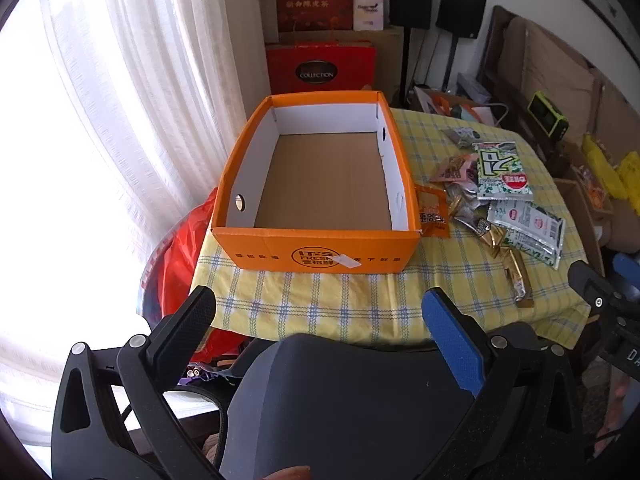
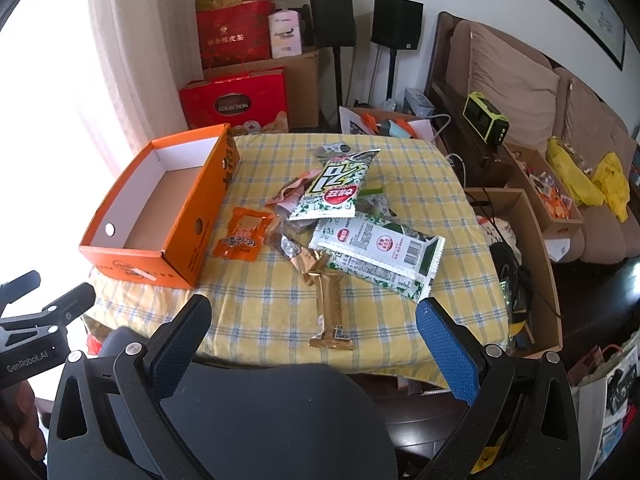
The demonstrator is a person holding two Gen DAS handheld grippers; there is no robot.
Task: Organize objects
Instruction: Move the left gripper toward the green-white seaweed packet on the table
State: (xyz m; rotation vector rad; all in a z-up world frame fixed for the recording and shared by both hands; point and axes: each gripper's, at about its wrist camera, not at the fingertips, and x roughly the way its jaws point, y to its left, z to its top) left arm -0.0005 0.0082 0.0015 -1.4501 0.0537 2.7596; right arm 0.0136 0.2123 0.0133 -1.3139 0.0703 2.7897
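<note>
I am in a home, in what looks like a lived-in sitting room. A brown sofa point(image 2: 520, 80) with soft cushions runs along the wall on my right, below a framed painting point(image 2: 580, 8). Sheer white curtains point(image 1: 132, 80) hang over a bright window on my left. The counter before me wears a yellow checked cloth point(image 2: 280, 300), the sort spread at home. Red gift boxes point(image 2: 236, 100) and paper bags are stacked in the corner, beside two black speakers point(image 2: 396, 20) on stands. Open cardboard boxes point(image 2: 536, 232) of odds and ends stand near the sofa, and yellow plastic bags point(image 2: 588, 176) lie on its seat.
</note>
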